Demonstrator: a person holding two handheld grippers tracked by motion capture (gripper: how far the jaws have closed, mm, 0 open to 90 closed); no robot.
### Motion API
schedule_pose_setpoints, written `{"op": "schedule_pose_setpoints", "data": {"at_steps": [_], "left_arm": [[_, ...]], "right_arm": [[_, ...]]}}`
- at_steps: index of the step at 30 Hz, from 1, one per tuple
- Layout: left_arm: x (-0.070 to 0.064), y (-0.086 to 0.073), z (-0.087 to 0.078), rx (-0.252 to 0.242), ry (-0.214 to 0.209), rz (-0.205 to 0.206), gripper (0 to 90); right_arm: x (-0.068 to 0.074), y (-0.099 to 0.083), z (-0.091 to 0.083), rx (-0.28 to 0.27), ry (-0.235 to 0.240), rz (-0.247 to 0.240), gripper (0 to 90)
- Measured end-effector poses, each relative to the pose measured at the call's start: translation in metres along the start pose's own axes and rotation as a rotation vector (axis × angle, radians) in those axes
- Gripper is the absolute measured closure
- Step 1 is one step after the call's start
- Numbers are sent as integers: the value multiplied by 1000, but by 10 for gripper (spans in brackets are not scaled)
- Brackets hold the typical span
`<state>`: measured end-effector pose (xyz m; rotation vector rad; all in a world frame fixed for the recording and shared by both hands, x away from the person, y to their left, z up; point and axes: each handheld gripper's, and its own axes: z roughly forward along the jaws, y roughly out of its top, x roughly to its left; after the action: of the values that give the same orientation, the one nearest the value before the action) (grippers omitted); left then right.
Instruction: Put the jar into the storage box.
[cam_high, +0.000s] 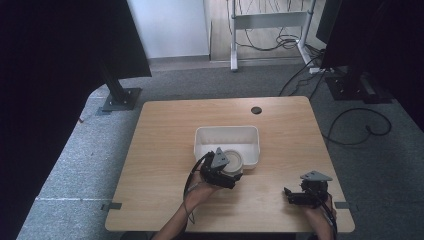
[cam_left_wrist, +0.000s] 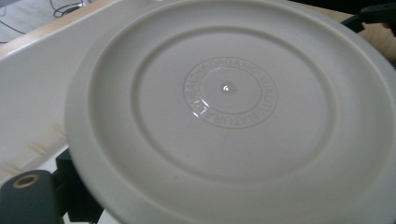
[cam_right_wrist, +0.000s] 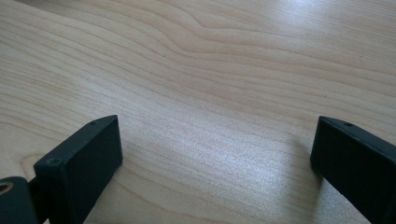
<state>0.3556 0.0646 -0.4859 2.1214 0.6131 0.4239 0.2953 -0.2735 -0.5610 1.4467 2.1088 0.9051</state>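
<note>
Plate (cam_left_wrist: 224, 116) clamped by left gripper (cam_high: 223, 172) at bin (cam_high: 227, 134) rim; right gripper (cam_right_wrist: 217, 154) jaws spread over table (cam_right_wrist: 210, 70).

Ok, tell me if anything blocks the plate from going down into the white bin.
Nothing visible does. The left gripper holds the plate at the white bin's near right corner, and the bin's visible floor looks bare.
</note>
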Motion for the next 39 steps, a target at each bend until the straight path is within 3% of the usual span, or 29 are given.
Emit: {"op": "schedule_pose_setpoints", "data": {"at_steps": [16,27,39], "left_arm": [[18,8,9,5,60,-21,96],[25,14,27,14,99,-35,97],[29,17,44,13,171,-93,97]], "right_arm": [[0,0,0,0,0,0,17],[0,0,0,0,0,0,17],[0,0,0,0,0,1,17]]}}
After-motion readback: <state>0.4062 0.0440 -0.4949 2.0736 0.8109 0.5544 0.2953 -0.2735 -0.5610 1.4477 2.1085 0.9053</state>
